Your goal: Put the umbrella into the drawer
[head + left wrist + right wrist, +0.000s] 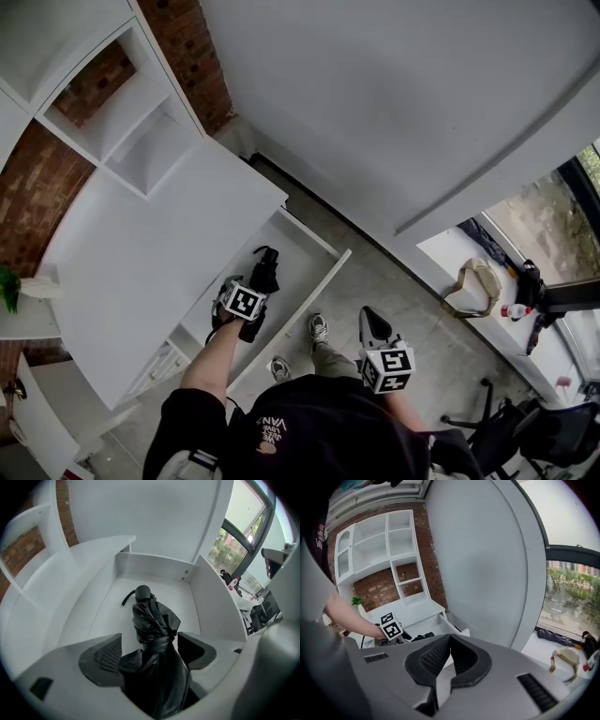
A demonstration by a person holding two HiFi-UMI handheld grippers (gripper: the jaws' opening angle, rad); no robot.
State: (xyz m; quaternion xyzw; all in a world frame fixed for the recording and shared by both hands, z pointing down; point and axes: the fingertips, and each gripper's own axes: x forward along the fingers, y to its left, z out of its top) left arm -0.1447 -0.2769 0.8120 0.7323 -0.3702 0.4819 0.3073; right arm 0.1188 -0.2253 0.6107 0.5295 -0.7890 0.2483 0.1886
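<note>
Folded black umbrella (152, 620) lies in the open white drawer (154, 566). Left gripper (150, 651): jaws spread, loose fabric between them. Right gripper (449, 644): jaws pressed together, empty. Risk: canopy folds snag the left pad on withdrawal and drag the umbrella out.

White shelving (120, 120) against brick wall (192, 47) — grey floor (394, 281), daylit window (569, 597).

White print (271, 429), seemingly "VNVA", on the person's black shirt (319, 412); smaller lines illegible.
</note>
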